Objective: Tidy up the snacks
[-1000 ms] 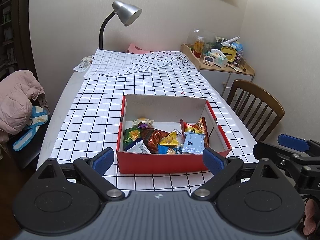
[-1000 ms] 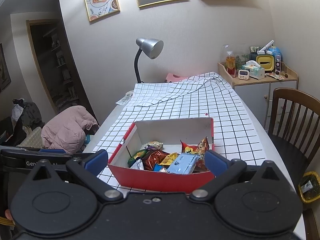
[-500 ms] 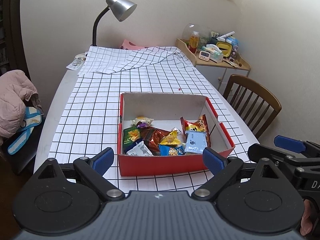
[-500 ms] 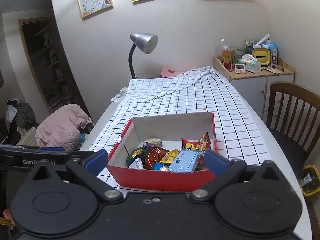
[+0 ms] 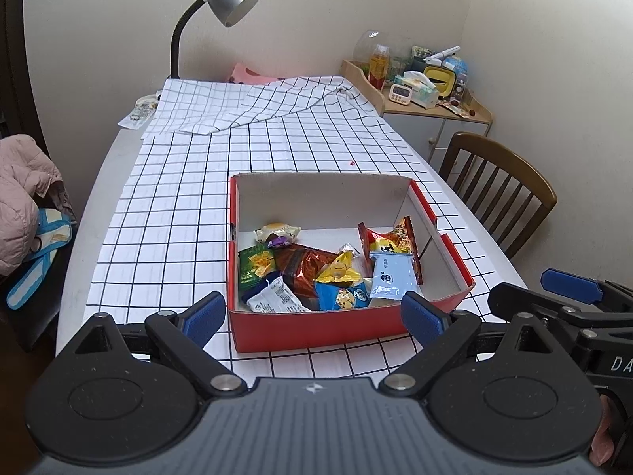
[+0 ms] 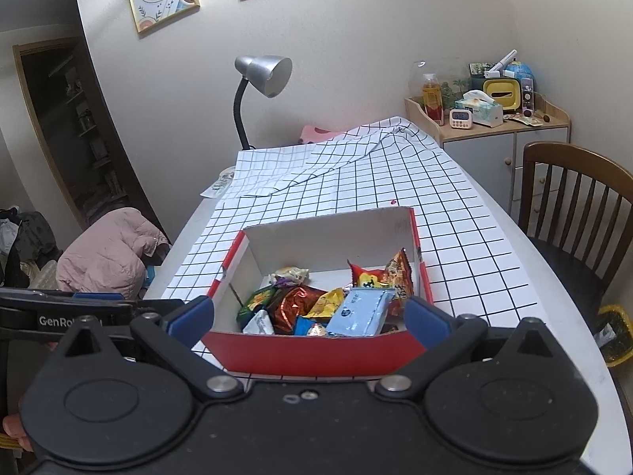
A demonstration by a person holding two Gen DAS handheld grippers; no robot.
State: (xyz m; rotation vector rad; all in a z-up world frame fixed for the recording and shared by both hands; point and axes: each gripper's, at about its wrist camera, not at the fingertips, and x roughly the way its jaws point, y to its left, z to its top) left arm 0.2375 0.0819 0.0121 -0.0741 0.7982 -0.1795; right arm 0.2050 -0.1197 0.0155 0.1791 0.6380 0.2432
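So both tools are hanging just in front of the red box (image 5: pixel 316 332), neither touching it. Left tool (image 5: pixel 314 318) has its blue pads spread wide with nothing between them, and the right tool (image 6: pixel 308 322) is the same, wide apart and empty.

The snacks are all piled inside the red box, which sits on the counter (image 5: pixel 178 206) on a black-grid white cloth. In there: a pale blue packet (image 5: pixel 391 275) leaning on a red-orange bag (image 5: pixel 389 237), a yellow smiley pouch (image 5: pixel 340 269), a blue cookie packet (image 5: pixel 342 297), a shiny brown wrapper (image 5: pixel 304 269), a green packet (image 5: pixel 255 267) and a white packet (image 5: pixel 277 299) against the near wall. Print on the wrappers is too small to read.

Readable writing: "GenRo…" on the left tool's body as seen from the right wrist view (image 6: pixel 67 320), and "DA" on the other tool's side at the edge of the left wrist view (image 5: pixel 621 364).

Silver desk lamp (image 5: pixel 229 0) at the far end, wooden chair (image 5: pixel 498 190) to the right.
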